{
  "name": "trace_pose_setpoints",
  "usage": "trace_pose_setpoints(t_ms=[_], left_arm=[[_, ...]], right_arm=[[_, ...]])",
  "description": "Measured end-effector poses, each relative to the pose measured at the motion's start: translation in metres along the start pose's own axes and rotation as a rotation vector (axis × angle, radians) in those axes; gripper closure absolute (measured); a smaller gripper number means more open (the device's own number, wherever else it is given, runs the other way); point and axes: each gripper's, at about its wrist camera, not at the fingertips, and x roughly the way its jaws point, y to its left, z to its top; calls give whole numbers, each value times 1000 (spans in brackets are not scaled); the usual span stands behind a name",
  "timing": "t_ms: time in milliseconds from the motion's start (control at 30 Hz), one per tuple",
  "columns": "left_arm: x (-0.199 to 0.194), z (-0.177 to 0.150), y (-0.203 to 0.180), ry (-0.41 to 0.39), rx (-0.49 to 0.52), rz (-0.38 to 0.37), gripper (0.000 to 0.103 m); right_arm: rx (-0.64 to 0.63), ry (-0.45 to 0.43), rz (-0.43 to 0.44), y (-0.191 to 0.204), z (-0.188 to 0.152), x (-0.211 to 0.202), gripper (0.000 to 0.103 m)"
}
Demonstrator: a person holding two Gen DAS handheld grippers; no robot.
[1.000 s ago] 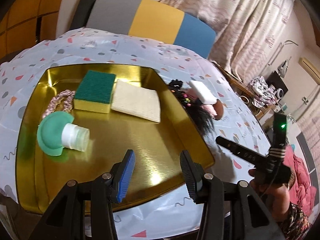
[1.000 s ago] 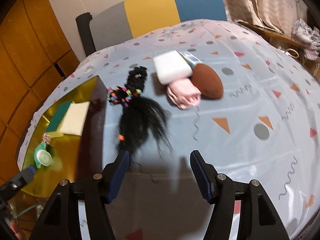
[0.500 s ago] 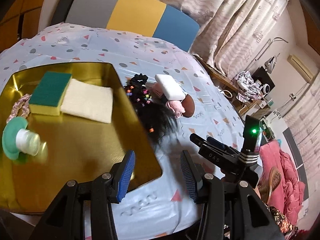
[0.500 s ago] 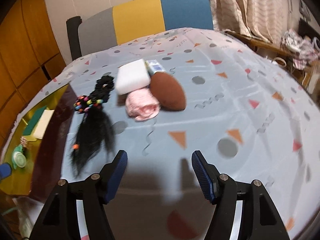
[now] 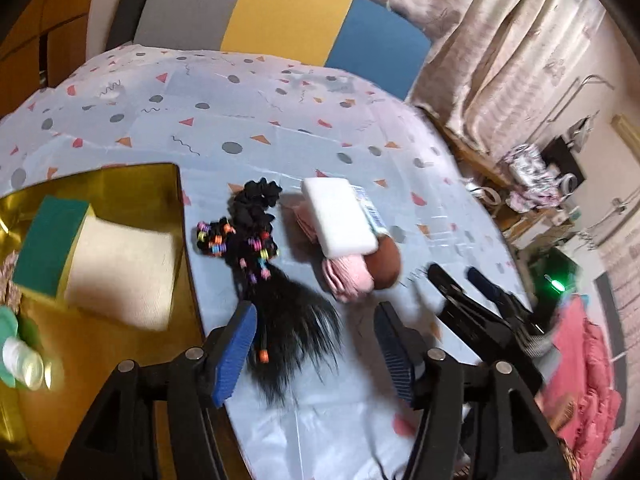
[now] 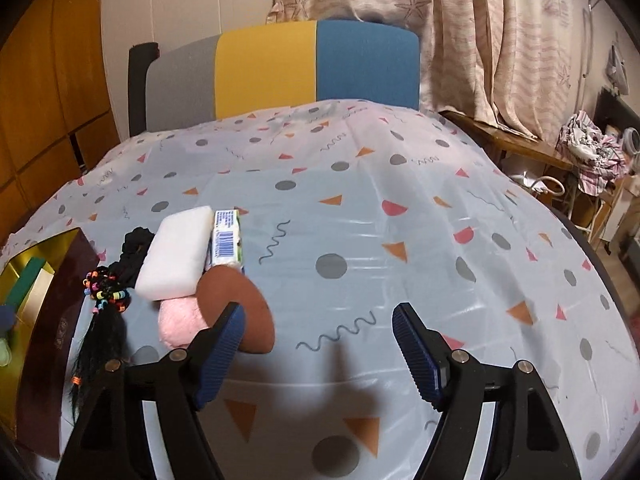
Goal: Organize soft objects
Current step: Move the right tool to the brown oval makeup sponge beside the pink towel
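**Both claws spread above the patterned cloth, nothing between them**

Pale tablecloth (image 6: 360, 208) printed with grey dots, orange and pink triangles and squiggles fills both views, with a grey, yellow and blue chair back (image 6: 280, 72) behind it at the top and beige curtains (image 6: 460, 28) to the upper right.

Left wrist view: the left gripper (image 5: 316, 344) sits at the bottom centre, its blue pads wide apart. Its jaws have just been opening, and nothing is pressed between them; the loose end of a black hairpiece (image 5: 280, 300) with coloured beads lies on the cloth in the gap, below the pads. A black scrunchie (image 5: 260, 196) sits just above the hairpiece. Right of centre, a white sponge (image 5: 340, 216) lies on top of a pink cloth (image 5: 348, 276), with a brown oval pad (image 5: 386, 266) touching the pink cloth's right side. At the left edge a gold tray (image 5: 120, 352) holds a green-and-yellow sponge (image 5: 48, 236), a cream cloth (image 5: 124, 268) beside it, and a green cap with a white bottle (image 5: 20, 360), blurred.

Right wrist view: the right gripper (image 6: 320, 344) is at the bottom centre, released, its jaws having just been opening over bare cloth. Its left pad overlaps the brown pad in the frame; whether they touch I cannot tell. A small labelled packet (image 6: 228, 240) rests against the white sponge's right edge.
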Motion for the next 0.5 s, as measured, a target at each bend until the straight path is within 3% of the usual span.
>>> trace_pose_setpoints(t_ms=[233,500], left_arm=[[63,21,-3,127,-17,158,39],[96,27,1,132,-19,318,39]], right_arm=[[98,26,106,-4,7,-4,24],[76,-4,96,-16,24,3,22]])
